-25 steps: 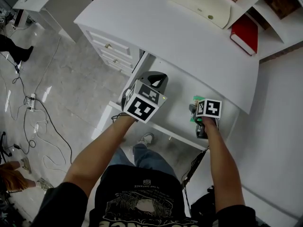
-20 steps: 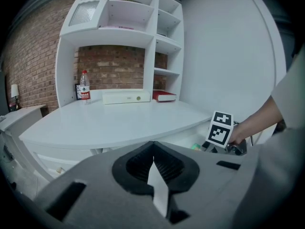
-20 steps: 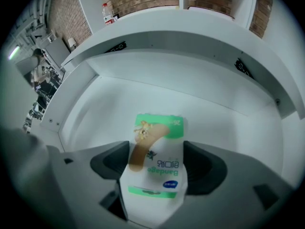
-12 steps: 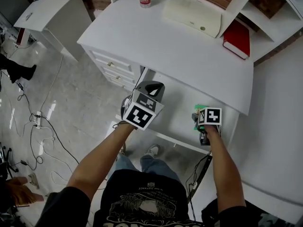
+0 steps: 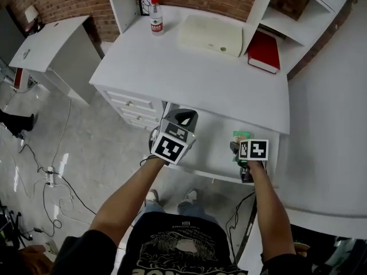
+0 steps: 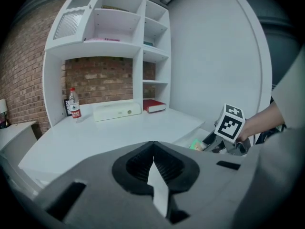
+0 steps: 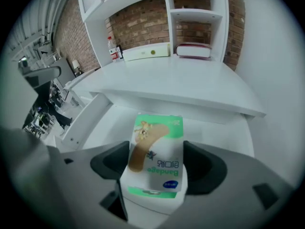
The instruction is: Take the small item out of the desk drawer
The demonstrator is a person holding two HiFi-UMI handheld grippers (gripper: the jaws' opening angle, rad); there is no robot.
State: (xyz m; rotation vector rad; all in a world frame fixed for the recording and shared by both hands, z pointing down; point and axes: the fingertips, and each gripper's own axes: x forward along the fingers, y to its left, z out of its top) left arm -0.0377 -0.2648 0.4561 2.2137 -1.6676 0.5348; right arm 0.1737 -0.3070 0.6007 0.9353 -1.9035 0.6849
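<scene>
So, counting it all up: two claws are showing, and only one of them is carrying anything. The right claw [image 5: 238, 144] is pinching the single bandage box [image 7: 157, 149], the green and white one with a plaster printed on it. Its jaws have just been closing in, the box is sitting between them, and both pads are pressing on its sides. The box is hanging over the right end of the one open drawer [image 5: 202, 169], just in front of the tabletop's [image 5: 195, 76] front edge. I can't tell whether it's clear of the drawer floor.

The left claw [image 6: 153, 146] is hovering over the left end of that same drawer. Its jaws are pressing together at the tips with nothing between them. Two marker cubes [image 5: 170, 148] [image 5: 253, 149] are riding along, one per claw.

Three things are sitting at the far edge of the tabletop, well apart from the claws:
- one bottle [image 5: 155, 17] with a red label, standing upright at the left
- one flat cream case [image 5: 209, 34] in the middle
- one red book [image 5: 264, 43] lying flat at the right, partly under the shelf unit
</scene>
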